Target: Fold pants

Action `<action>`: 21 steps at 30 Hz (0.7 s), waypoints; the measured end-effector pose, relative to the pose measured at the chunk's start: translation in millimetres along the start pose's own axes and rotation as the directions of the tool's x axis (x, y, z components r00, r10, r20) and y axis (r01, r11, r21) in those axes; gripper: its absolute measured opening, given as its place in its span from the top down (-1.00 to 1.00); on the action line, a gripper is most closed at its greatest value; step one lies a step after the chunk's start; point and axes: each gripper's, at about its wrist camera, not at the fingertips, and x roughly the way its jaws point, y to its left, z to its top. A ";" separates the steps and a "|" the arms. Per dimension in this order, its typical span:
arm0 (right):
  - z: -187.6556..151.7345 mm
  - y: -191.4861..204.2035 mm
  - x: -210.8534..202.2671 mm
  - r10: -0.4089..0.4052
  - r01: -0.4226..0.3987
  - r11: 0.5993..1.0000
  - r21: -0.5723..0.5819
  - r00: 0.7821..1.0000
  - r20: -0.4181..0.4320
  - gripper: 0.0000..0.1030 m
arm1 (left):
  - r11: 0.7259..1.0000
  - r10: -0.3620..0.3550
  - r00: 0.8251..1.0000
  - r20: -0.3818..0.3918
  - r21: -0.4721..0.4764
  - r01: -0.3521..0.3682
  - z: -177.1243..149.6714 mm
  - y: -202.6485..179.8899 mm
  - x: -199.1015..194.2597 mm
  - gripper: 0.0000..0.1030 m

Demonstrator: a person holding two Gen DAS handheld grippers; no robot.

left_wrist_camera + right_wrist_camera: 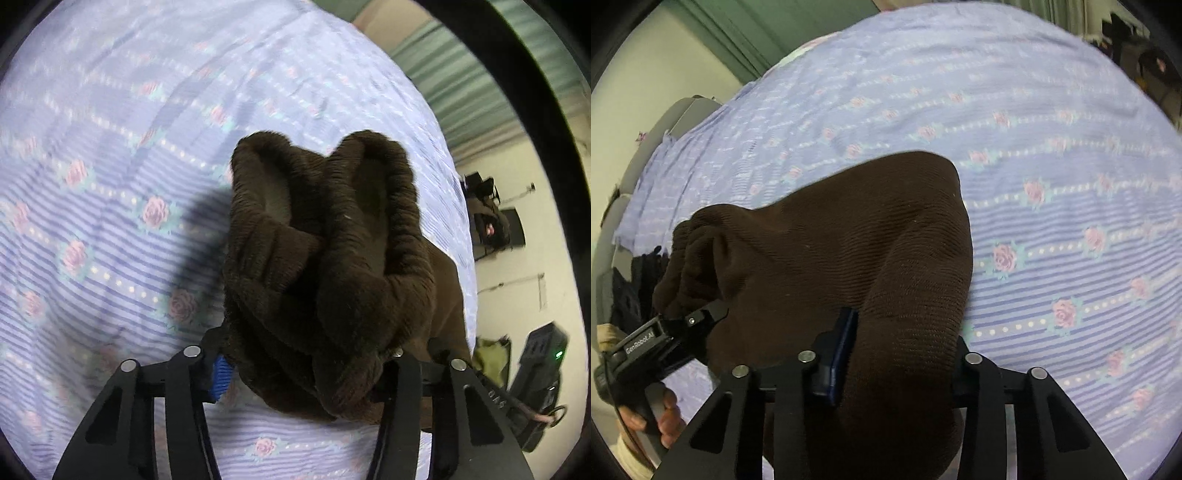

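Bedspread blurred; pants edge-cropped

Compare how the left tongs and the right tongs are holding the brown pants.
The left tongs pinch a bunched, folded clump of the brown pants; the right tongs hold a smoother, broader drape. Ribbed edges curl up from the left tongs; fabric hangs over the right tongs. Both grip above the floral bedsheet.

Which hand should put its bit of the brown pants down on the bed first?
Probably the left. The left hand-held gripper clamps a bunched, rolled end of the dark brown ribbed knit pants, while the right hand-held gripper holds a broad draped span over the lilac rose-patterned bedspread.
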 end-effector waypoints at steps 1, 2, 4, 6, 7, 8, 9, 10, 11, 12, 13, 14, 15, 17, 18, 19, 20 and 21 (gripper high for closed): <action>-1.2 4.4 -8.5 -0.002 0.002 1.000 -0.006 1.000 0.013 0.30 | 1.000 0.002 1.000 0.007 0.015 -0.002 0.6 -6.4 -7.1 0.02; -3.9 9.9 -19.6 -0.001 0.001 1.000 -0.015 1.000 0.029 0.31 | 1.000 0.000 1.000 0.016 0.030 -0.001 -0.3 -10.4 -17.0 0.03; -11.4 18.2 -40.5 0.003 -0.002 1.000 -0.026 0.998 0.056 0.31 | 0.999 -0.016 0.999 0.034 0.045 0.014 -4.3 -15.6 -36.1 0.03; -25.5 31.0 -71.0 0.002 0.003 0.999 -0.041 0.995 0.102 0.31 | 0.996 -0.043 0.997 0.067 0.075 0.038 -14.5 -22.1 -65.9 0.03; -32.2 35.7 -85.5 0.001 0.004 0.999 -0.046 0.992 0.123 0.31 | 0.995 -0.049 0.996 0.076 0.088 0.042 -20.1 -24.4 -76.5 0.03; -37.5 40.4 -97.1 0.002 0.004 0.999 -0.048 0.990 0.139 0.31 | 0.993 -0.061 0.994 0.090 0.102 0.052 -25.4 -27.7 -91.5 0.03; -46.9 47.7 -116.1 0.004 0.004 0.999 -0.049 0.986 0.164 0.31 | 0.992 -0.075 0.992 0.101 0.111 0.063 -31.5 -31.1 -106.2 0.02; -53.6 52.7 -129.1 0.005 0.004 0.999 -0.049 0.984 0.180 0.31 | 0.990 -0.086 0.990 0.110 0.121 0.073 -37.6 -33.0 -121.2 0.02; -61.4 59.0 -142.9 0.005 0.005 0.999 -0.050 0.981 0.196 0.31 | 0.987 -0.098 0.988 0.120 0.137 0.081 -44.2 -35.6 -138.4 0.02; -71.5 66.8 -160.3 0.002 0.009 0.999 -0.052 0.977 0.212 0.31 | 0.984 -0.107 0.986 0.128 0.152 0.088 -50.5 -38.9 -154.7 0.02; -79.2 74.3 -174.8 -0.002 0.015 0.998 -0.056 0.974 0.225 0.31 | 0.983 -0.115 0.985 0.131 0.161 0.093 -54.7 -41.6 -169.0 0.02; -86.7 79.3 -186.9 -0.007 0.021 0.998 -0.059 0.972 0.236 0.32 | 0.980 -0.121 0.984 0.134 0.171 0.098 -58.0 -44.8 -179.5 0.02; -94.7 84.4 -199.8 -0.012 0.028 0.998 -0.061 0.969 0.247 0.32 | 0.977 -0.128 0.982 0.136 0.186 0.102 -63.7 -44.7 -192.4 0.02; -112.6 94.1 -230.2 -0.019 0.036 0.998 -0.057 0.960 0.278 0.32 | 0.970 -0.142 0.980 0.139 0.215 0.110 -73.1 -51.5 -218.0 0.02; -121.2 99.3 -245.7 -0.022 0.040 0.998 -0.057 0.955 0.295 0.32 | 0.967 -0.148 0.979 0.141 0.228 0.113 -75.9 -52.9 -229.6 0.02; -125.0 102.9 -253.0 -0.022 0.042 0.997 -0.059 0.952 0.304 0.32 | 0.964 -0.157 0.976 0.150 0.239 0.118 -81.0 -57.0 -245.0 0.02; -131.9 107.2 -264.8 -0.020 0.040 0.998 -0.057 0.948 0.319 0.31 | 0.962 -0.160 0.974 0.160 0.246 0.118 -86.9 -58.0 -255.0 0.02; -136.7 110.6 -273.5 -0.016 0.037 0.998 -0.059 0.944 0.329 0.32 | 0.960 -0.159 0.972 0.172 0.255 0.112 -91.5 -59.1 -265.4 0.02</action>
